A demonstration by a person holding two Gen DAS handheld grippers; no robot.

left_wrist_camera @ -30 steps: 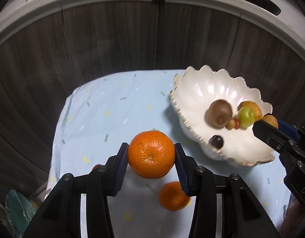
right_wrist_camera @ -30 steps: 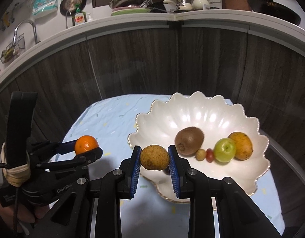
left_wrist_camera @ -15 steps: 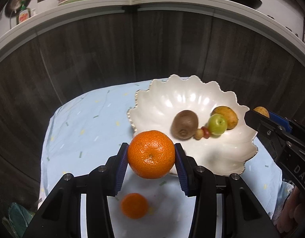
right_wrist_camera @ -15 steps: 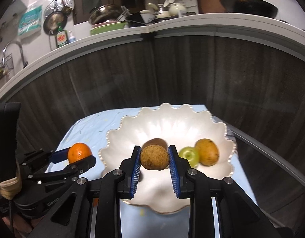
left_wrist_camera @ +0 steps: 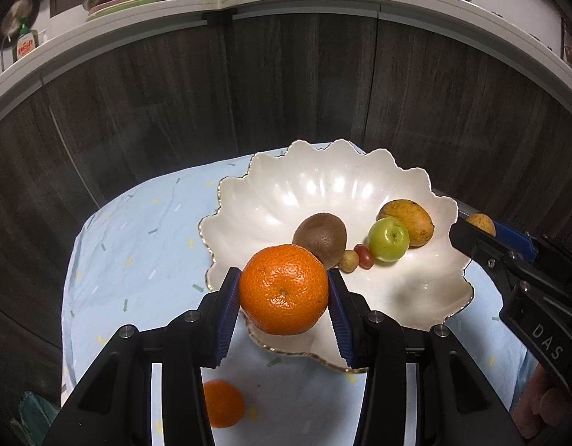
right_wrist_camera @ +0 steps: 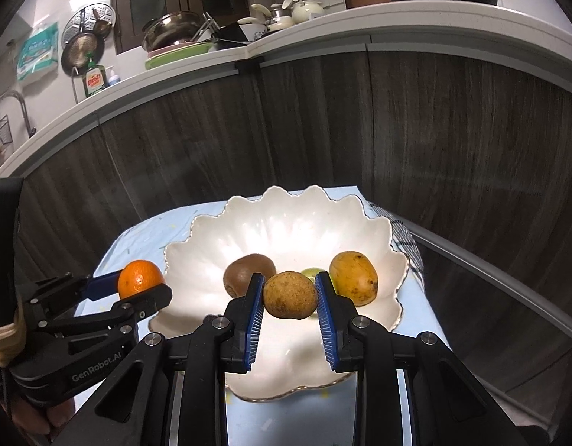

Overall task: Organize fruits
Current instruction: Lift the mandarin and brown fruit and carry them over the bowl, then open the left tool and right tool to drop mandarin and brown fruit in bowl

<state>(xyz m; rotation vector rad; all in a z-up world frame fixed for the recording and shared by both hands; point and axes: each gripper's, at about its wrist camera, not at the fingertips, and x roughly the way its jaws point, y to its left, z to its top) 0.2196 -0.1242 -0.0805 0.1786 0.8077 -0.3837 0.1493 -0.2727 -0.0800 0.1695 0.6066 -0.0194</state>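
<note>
glossy white ceramic bowl (left_wrist_camera: 323, 193), dimpled orange (left_wrist_camera: 284, 289), matt cloth (left_wrist_camera: 137, 252)

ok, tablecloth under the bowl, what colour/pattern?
The tablecloth under the bowl is pale blue with small scattered yellow, green and white dashes. It shows best in the left wrist view.

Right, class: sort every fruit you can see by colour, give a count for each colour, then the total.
Orange: 2, the held mandarin and the mandarin on the cloth
Brown: 2, the kiwi and the round brown fruit in the right gripper
Yellow-orange: 1, the mango
Green: 1, the green apple
Small tan: 1
Small red: 1
Total: 8
</note>
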